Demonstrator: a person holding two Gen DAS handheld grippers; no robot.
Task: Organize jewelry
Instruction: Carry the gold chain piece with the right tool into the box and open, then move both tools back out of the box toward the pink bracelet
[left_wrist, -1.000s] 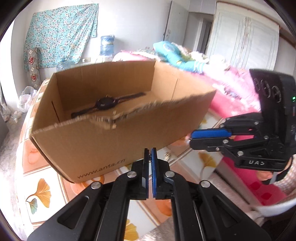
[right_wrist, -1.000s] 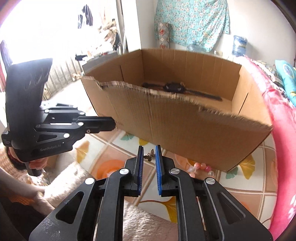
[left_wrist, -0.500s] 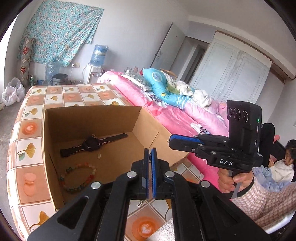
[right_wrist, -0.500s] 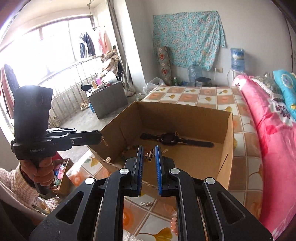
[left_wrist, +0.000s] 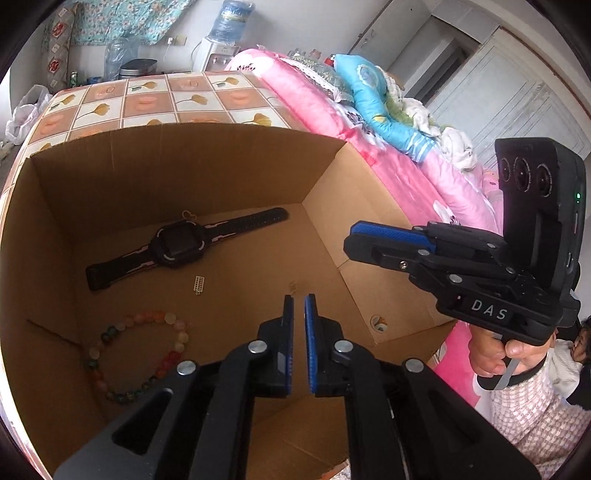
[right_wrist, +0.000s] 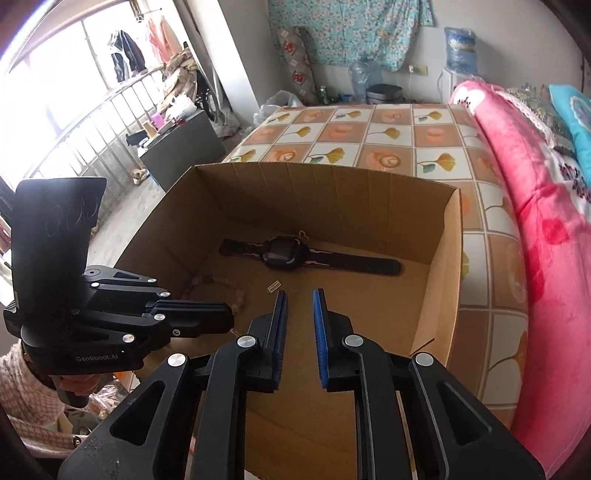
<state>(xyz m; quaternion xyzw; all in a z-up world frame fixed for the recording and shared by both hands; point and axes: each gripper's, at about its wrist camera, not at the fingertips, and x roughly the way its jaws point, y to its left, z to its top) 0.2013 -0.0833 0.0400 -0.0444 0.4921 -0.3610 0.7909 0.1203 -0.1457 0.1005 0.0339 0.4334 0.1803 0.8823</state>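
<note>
An open cardboard box (left_wrist: 325, 173) (right_wrist: 448, 266) holds a black watch (left_wrist: 177, 243) (right_wrist: 284, 253), a bead bracelet (left_wrist: 136, 354) (right_wrist: 221, 280), a small gold earring (left_wrist: 199, 285) (right_wrist: 273, 286) and another small gold piece (left_wrist: 293, 286). My left gripper (left_wrist: 298, 301) hangs over the box, its jaws slightly apart and empty. My right gripper (right_wrist: 300, 295) is open and empty above the box; it also shows in the left wrist view (left_wrist: 384, 240). The left gripper shows in the right wrist view (right_wrist: 221, 317).
The box sits on a table with a floral tile cloth (right_wrist: 388, 136) (left_wrist: 166, 99). A pink bed (right_wrist: 535, 206) (left_wrist: 388, 147) lies to the right. A water dispenser (right_wrist: 458, 48) and clutter stand at the far wall. A child (left_wrist: 576, 347) sits at the right edge.
Both grippers have risen and come over the box. Both have opened: the right has let go of the small gold butterfly piece, and the left's jaws have parted.
</note>
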